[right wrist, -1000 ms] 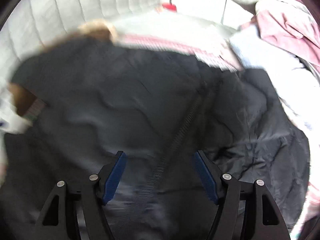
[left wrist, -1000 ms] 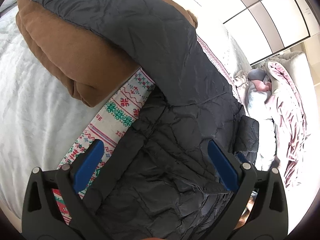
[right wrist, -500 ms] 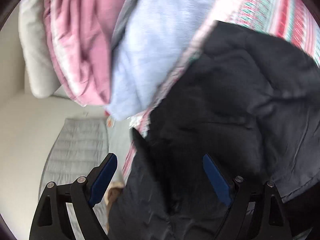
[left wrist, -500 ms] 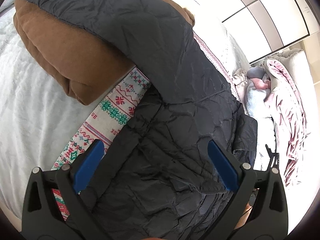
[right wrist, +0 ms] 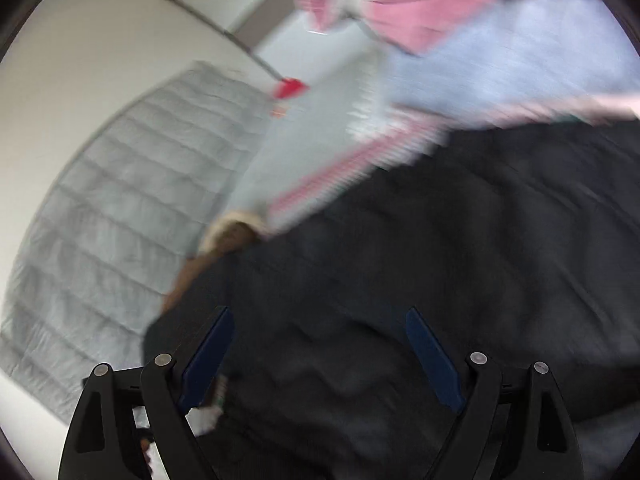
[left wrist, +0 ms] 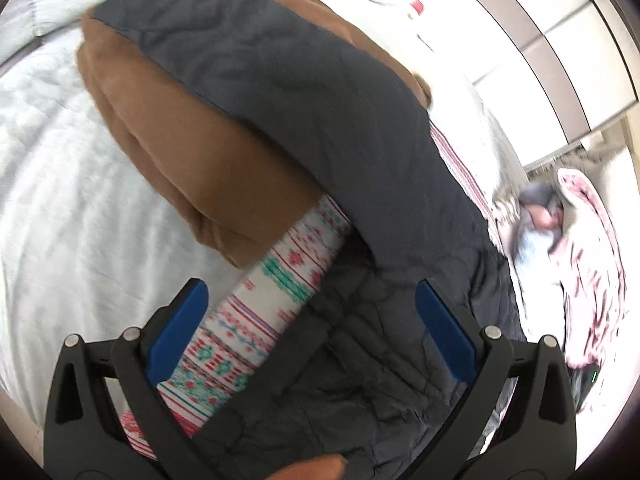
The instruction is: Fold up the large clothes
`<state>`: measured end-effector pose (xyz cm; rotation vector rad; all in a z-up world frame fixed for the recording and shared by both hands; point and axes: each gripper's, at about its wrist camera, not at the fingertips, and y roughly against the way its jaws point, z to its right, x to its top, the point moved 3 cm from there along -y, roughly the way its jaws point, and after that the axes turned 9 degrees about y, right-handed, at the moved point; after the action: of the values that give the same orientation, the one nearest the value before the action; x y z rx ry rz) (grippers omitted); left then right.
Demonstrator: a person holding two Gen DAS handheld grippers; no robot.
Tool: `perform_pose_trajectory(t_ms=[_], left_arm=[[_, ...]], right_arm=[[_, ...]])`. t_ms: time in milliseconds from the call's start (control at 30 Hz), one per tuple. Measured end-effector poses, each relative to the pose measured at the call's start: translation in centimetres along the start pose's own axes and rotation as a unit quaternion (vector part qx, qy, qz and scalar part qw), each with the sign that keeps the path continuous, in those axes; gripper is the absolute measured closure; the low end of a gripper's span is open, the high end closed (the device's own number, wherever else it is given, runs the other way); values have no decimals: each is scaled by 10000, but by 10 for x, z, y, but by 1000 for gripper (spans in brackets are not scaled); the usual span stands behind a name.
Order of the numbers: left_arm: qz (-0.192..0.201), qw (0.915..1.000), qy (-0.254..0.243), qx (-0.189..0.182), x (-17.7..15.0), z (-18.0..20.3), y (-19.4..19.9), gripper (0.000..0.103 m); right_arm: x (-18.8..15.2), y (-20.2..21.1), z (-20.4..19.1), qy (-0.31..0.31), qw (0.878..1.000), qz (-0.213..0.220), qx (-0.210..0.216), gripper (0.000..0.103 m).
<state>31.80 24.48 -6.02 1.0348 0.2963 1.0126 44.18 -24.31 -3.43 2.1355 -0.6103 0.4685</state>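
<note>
Dark quilted coat (left wrist: 304, 128) draped over brown garment (left wrist: 160, 148).

The right gripper (right wrist: 316, 344) stands wide over a dark quilted jacket (right wrist: 460, 260); a grey padded headboard (right wrist: 132, 208) fills the left of the frame.

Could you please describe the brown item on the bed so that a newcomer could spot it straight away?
Start from the white quilted bedspread. On it lies a thick, folded brown blanket, partly covered by the dark quilted jacket. It is the only plain tan piece, unlike the patterned red-and-green cloth beside it.
</note>
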Motion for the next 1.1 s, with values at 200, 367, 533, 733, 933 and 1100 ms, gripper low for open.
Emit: perform_pose_trajectory(t_ms=[200,367,533,733,933,1100], left_arm=[[167,9971,741,-85,38,-35,5,0],[631,9924,1050,-96,79,-59,30,0],[890,9846,1462,-345,124,-91,42,0],[1183,9785,1679,-173,160,-116,34,16],[1235,9825,1341,375,173,-103,8,45],[1665,9725,1203,1100,165,-85,16,81]], right_arm=[[-47,54,29,-1015,9920,-650,-378,14],[-89,79,27,-1104,9926,-506,-30,14],[-94,71,31,-735,9949,-632,-269,14],[-92,76,26,-796,9955,-505,-51,14],[-90,77,14,-556,9975,-432,2,14],[-89,70,23,-680,9968,-418,-83,14]])
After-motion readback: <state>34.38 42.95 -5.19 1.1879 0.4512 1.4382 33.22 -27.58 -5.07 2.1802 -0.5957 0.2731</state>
